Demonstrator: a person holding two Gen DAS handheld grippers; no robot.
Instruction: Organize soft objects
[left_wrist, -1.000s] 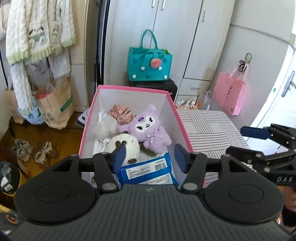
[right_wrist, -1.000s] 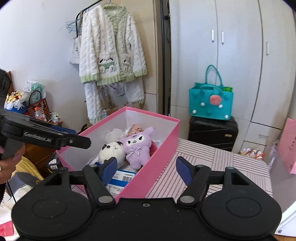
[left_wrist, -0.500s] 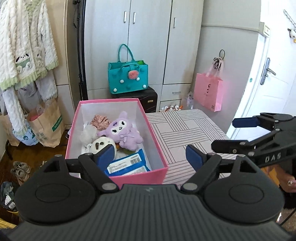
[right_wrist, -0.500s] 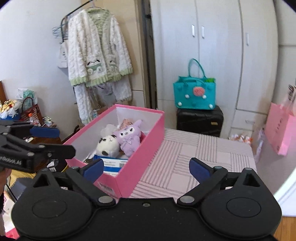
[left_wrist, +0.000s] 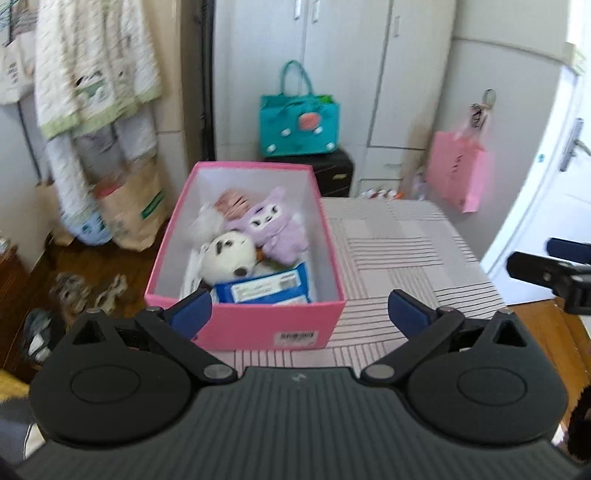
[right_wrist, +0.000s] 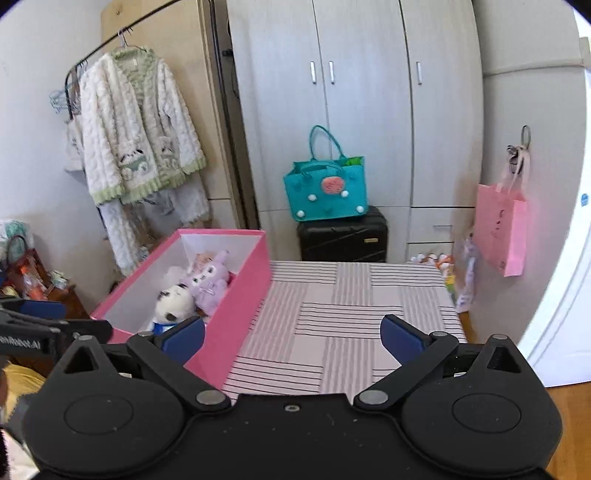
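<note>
Both tongs, left tongs (left_wrist: 300, 309) opening and right tongs (right_wrist: 292, 334) spread wide, grip nothing; withdraw level, clearing the pink box (left_wrist: 258, 332) at the desk (right_wrist: 351, 317) left edge.

Soft toys packed in an open pink box

The pink box (left_wrist: 243, 326) sits lidless at the worktop's left edge. Inside, a purple plush (left_wrist: 275, 227) lies face up beside a white panda plush (left_wrist: 227, 256), with a pinkish fluffy item (left_wrist: 231, 201) toward the far end and a blue packet (left_wrist: 264, 290) flat at the near end.
</note>
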